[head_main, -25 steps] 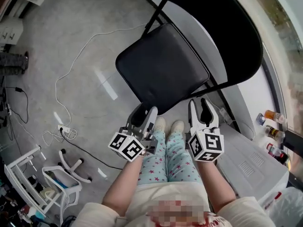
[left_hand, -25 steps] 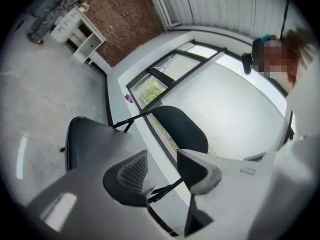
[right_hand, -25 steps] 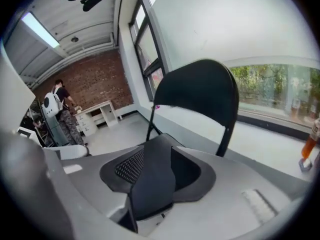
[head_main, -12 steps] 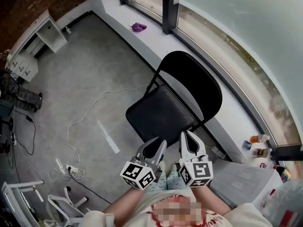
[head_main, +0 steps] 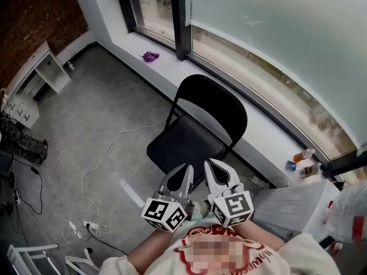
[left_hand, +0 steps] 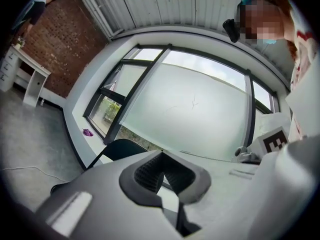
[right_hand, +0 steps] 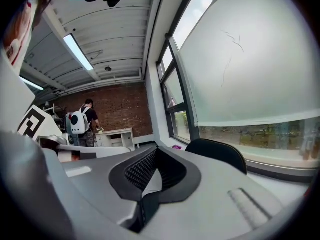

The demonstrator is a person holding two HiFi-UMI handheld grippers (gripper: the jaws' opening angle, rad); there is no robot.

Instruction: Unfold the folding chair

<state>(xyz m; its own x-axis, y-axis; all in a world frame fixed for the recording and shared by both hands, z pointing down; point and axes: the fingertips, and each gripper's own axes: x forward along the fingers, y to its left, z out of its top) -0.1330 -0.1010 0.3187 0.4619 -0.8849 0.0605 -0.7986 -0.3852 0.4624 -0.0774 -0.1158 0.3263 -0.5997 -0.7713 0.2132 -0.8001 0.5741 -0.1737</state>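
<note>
Folding chair [head_main: 192, 142] stands open on floor [head_main: 103, 125] by window [head_main: 275, 39], seat flat, backrest up. Unfold looks done, nothing left afaict. Left tongs [head_main: 184, 171] & right tongs [head_main: 210, 166] both closed, empty, near body, clear of chair.

Grey floor [head_main: 74, 113] carries folding chair [head_main: 183, 145], white cable [head_main: 122, 133].

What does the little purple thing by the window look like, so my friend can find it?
Find the big frosted window and the long white sill under it. Go left along the sill, past the black folding chair, to the dark window post. The purple thing lies just left of that post, small and crumpled, the only purple spot there.
</note>
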